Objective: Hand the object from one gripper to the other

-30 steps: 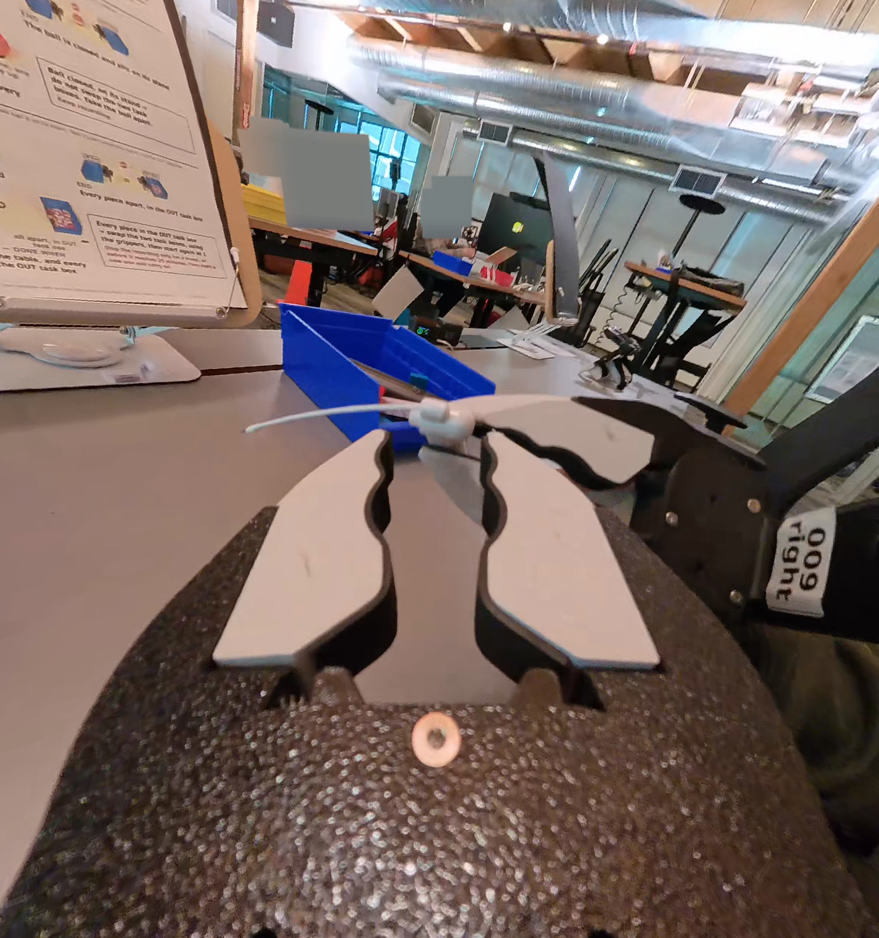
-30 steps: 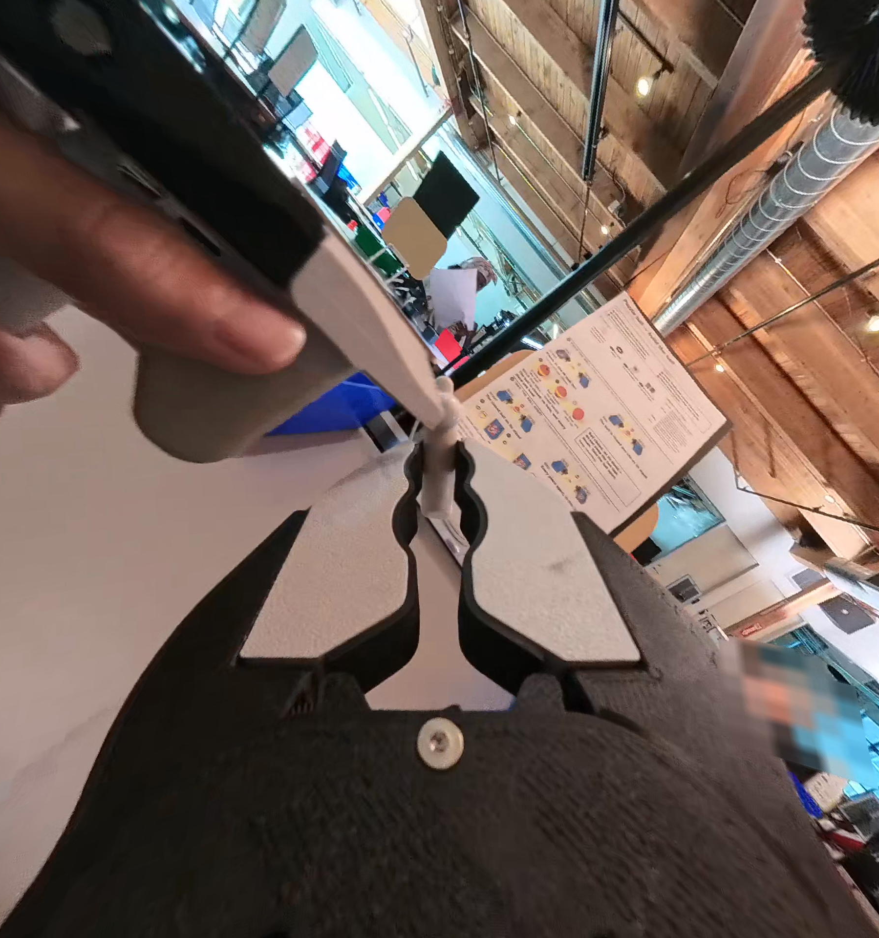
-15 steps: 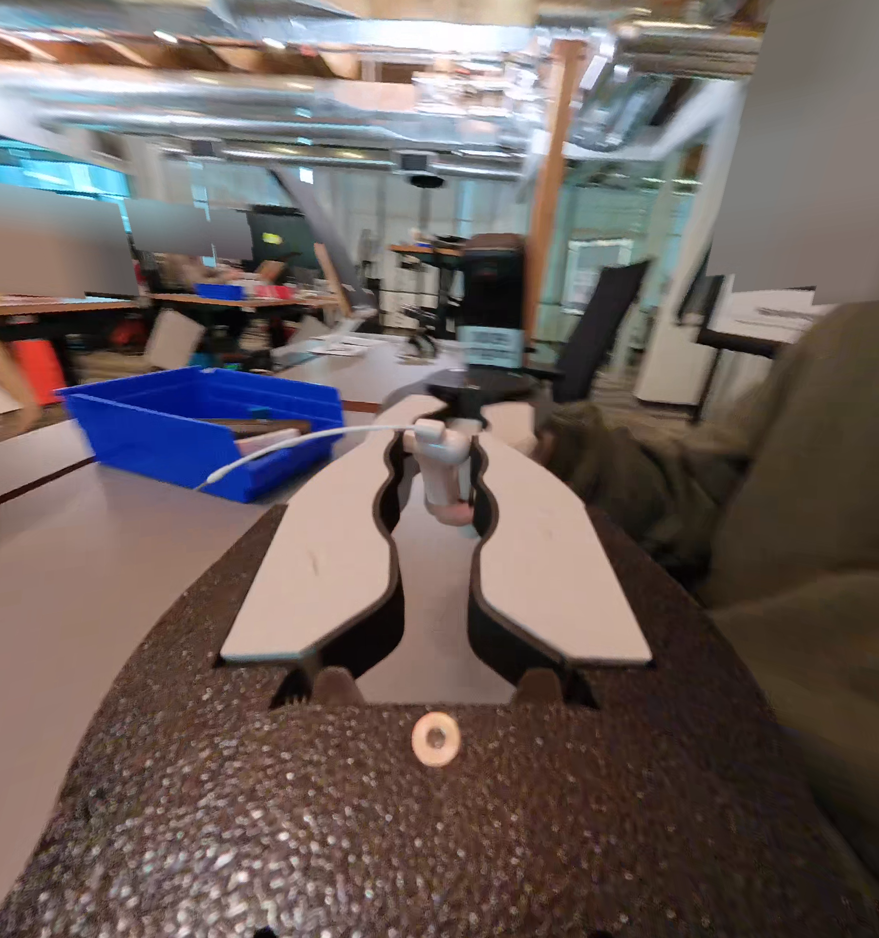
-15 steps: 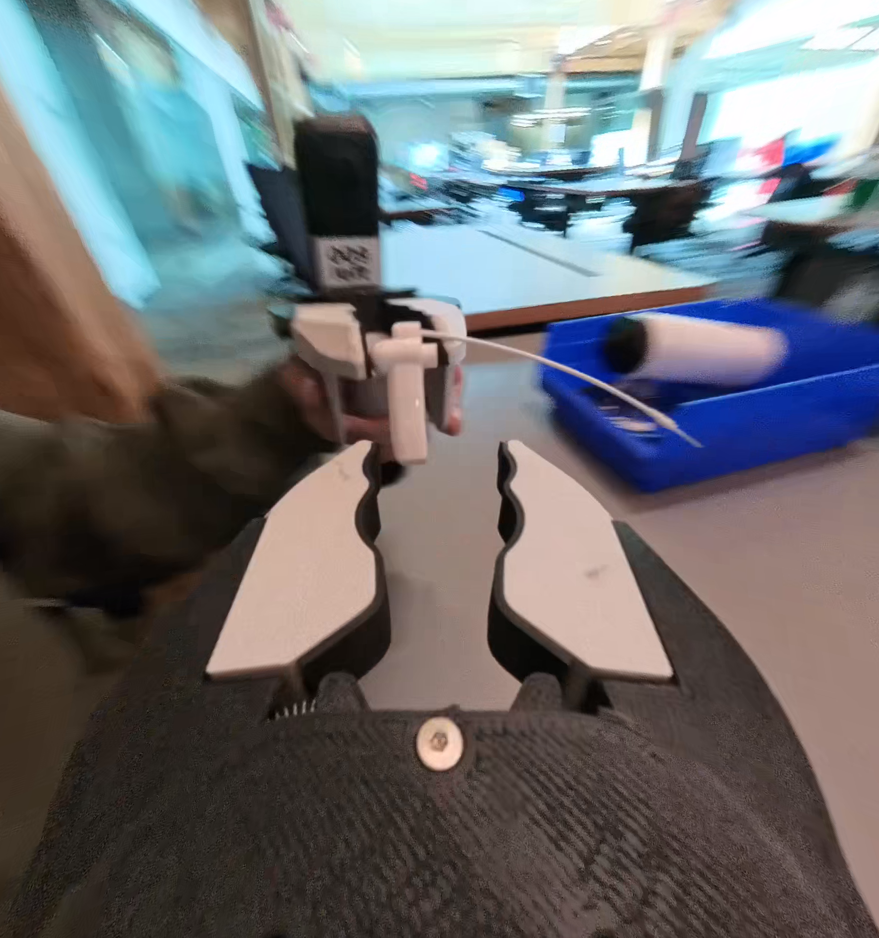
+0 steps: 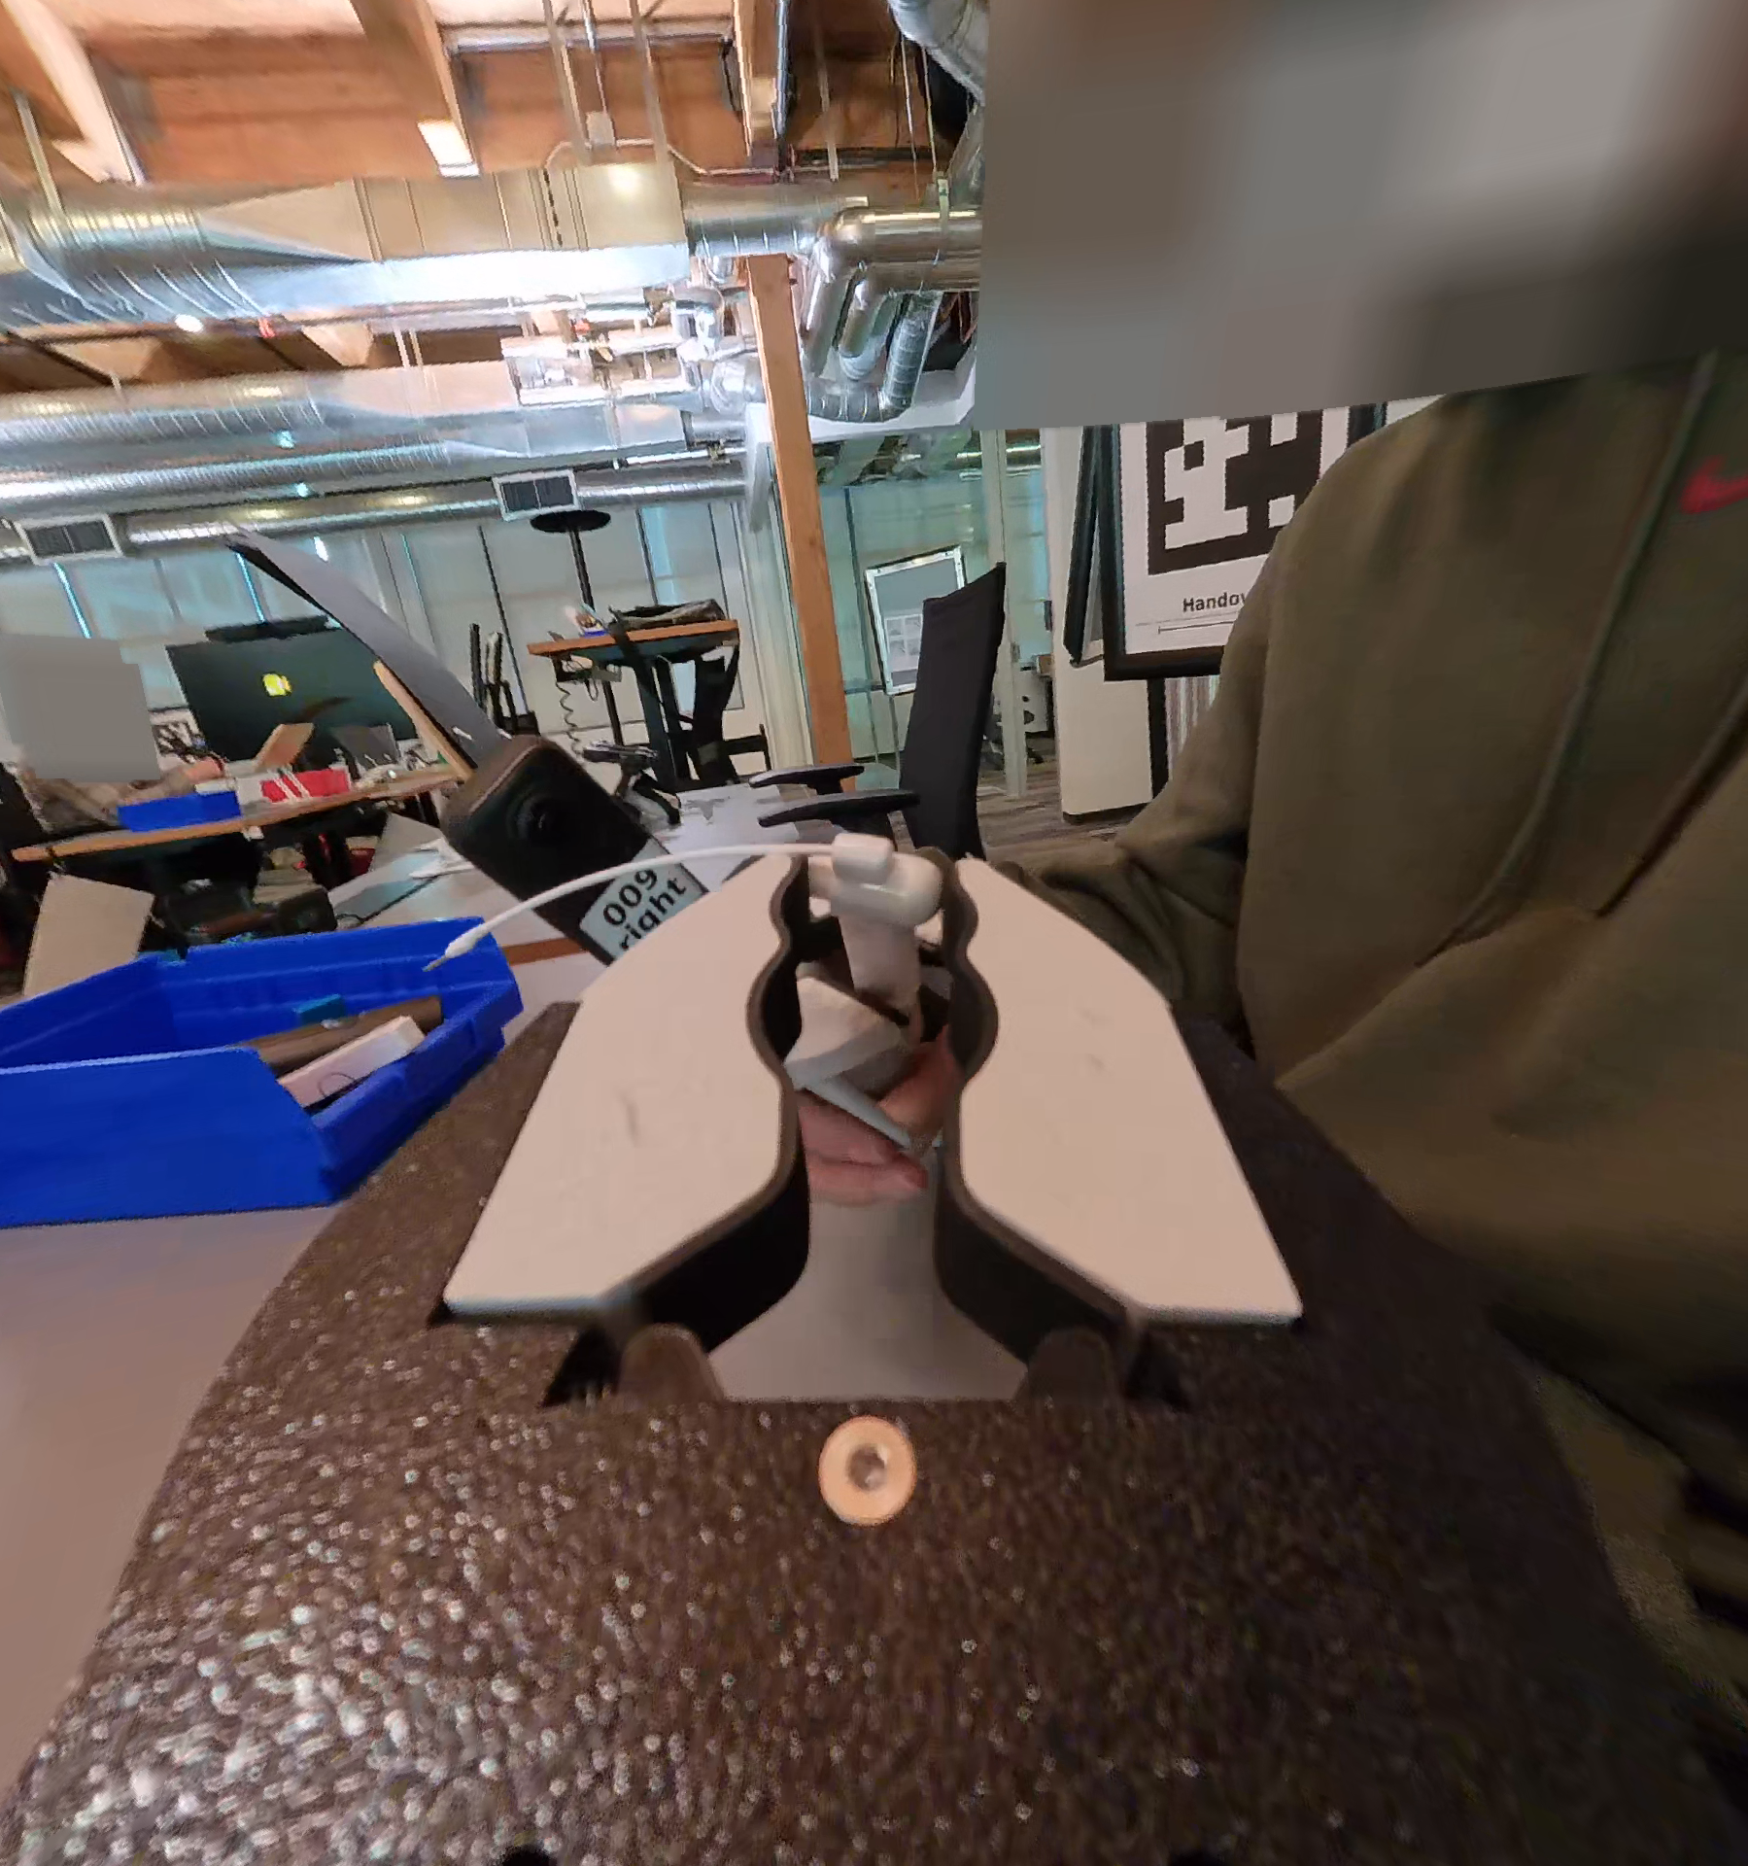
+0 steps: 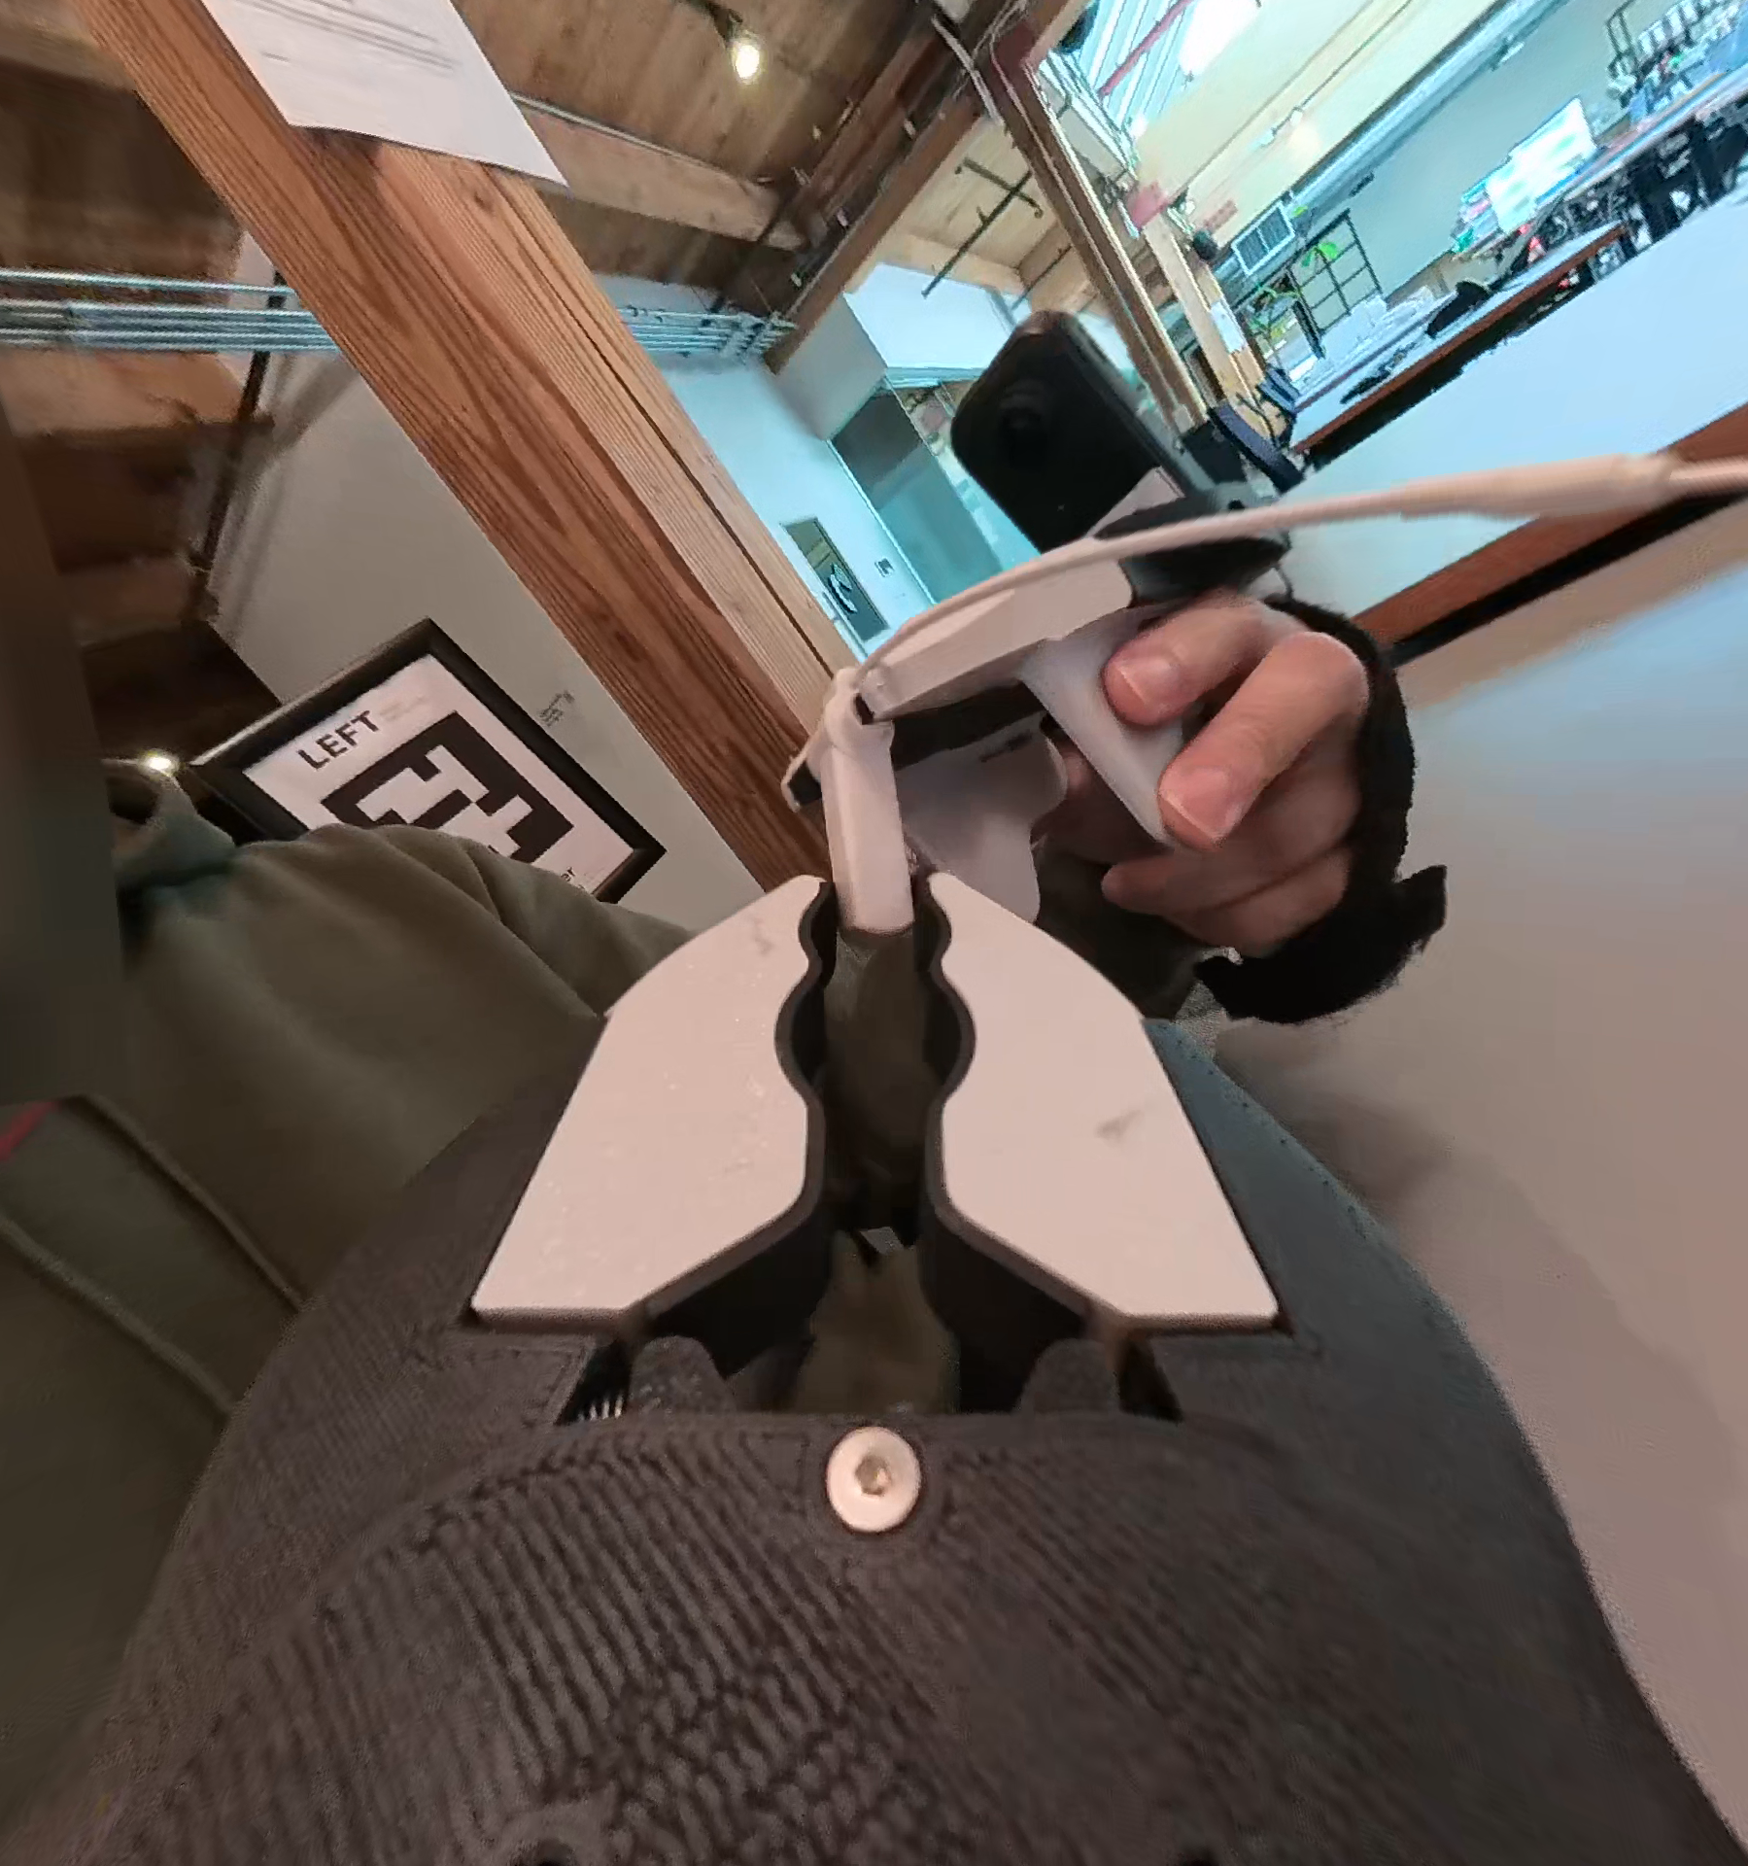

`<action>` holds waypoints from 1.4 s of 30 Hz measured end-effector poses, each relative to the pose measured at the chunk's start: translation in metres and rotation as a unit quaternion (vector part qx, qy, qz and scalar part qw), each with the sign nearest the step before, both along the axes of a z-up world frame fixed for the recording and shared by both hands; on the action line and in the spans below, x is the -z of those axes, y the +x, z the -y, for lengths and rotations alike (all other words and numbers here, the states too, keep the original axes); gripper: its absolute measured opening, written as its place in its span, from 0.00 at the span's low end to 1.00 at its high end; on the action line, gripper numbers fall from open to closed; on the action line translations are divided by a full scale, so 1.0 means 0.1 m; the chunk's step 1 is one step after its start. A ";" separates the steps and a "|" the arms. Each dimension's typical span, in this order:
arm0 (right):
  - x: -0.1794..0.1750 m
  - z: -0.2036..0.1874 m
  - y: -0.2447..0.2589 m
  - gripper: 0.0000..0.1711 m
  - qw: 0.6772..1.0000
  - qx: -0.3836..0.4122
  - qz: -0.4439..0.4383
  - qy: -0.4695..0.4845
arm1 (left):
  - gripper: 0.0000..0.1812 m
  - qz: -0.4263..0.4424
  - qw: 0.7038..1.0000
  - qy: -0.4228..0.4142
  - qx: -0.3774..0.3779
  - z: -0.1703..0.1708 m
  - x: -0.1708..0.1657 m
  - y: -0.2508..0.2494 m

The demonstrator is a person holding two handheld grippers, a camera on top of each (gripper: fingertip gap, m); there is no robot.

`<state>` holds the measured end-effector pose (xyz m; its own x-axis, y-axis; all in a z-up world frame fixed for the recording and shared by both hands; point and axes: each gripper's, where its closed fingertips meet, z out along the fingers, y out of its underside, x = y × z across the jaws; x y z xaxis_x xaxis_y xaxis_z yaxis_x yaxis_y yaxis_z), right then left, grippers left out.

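Note:
A white cable (image 5: 880, 949) with a chunky white plug is held in the air between both grippers. My left gripper (image 5: 875, 876) is shut on the plug's head, and the thin wire trails off to the left. My right gripper (image 6: 875, 899) is shut on the plug's lower stem (image 6: 864, 818). The right gripper (image 5: 854, 1050) shows through the left fingers' gap, pointing up from below. In the right wrist view the left gripper (image 6: 849, 737) sits just beyond my fingertips, held by a hand (image 6: 1233, 767). The wire runs off to the right above it.
A blue bin (image 5: 143, 1091) with several parts stands on the grey table (image 5: 92, 1414) to the left. A person's olive sweatshirt (image 5: 1505, 909) fills the right side, close behind the grippers. A wooden post (image 6: 506, 404) and a framed marker board (image 6: 425, 778) stand behind. Both grippers' tips are close together, under 4 cm apart.
A second ago the right gripper held the cable; half a second ago the left held it and the right was open. Now the right has closed on the stem, so both hold it.

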<state>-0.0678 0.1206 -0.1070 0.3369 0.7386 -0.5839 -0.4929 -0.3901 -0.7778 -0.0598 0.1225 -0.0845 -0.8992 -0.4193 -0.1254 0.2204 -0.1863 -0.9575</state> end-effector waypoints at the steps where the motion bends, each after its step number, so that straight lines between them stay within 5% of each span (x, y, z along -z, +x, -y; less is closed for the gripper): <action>1: -0.01 -0.01 0.00 0.08 1.000 0.003 0.006 0.011 | 0.13 0.007 1.000 -0.002 -0.002 -0.01 -0.01 0.00; 6: -0.01 -0.13 0.15 0.08 0.992 0.090 0.079 0.043 | 0.13 -0.011 0.998 -0.014 -0.053 -0.13 -0.01 0.12; 9: 0.10 -0.24 0.35 0.08 0.958 0.188 0.205 0.066 | 0.14 -0.048 0.994 -0.026 -0.100 -0.21 0.01 0.26; 12: 0.18 -0.34 0.59 0.08 0.881 0.297 0.357 0.091 | 0.20 -0.105 0.979 -0.049 -0.167 -0.36 0.02 0.46; 19: 0.15 -0.38 1.05 0.08 0.632 0.464 0.606 0.135 | 0.23 -0.214 0.931 -0.078 -0.286 -0.63 0.16 0.75; 27: 0.10 -0.34 1.20 0.08 0.468 0.490 0.718 0.158 | 0.19 -0.259 0.916 -0.172 -0.254 -0.65 0.08 0.78; 32: 0.15 -0.37 1.17 0.08 0.359 0.456 0.793 0.187 | 0.19 -0.312 0.905 -0.156 -0.245 -0.57 0.20 0.80; 42: 0.16 -0.40 1.00 0.08 0.282 0.429 0.822 0.245 | 0.12 -0.406 0.883 -0.140 -0.190 -0.39 0.43 0.79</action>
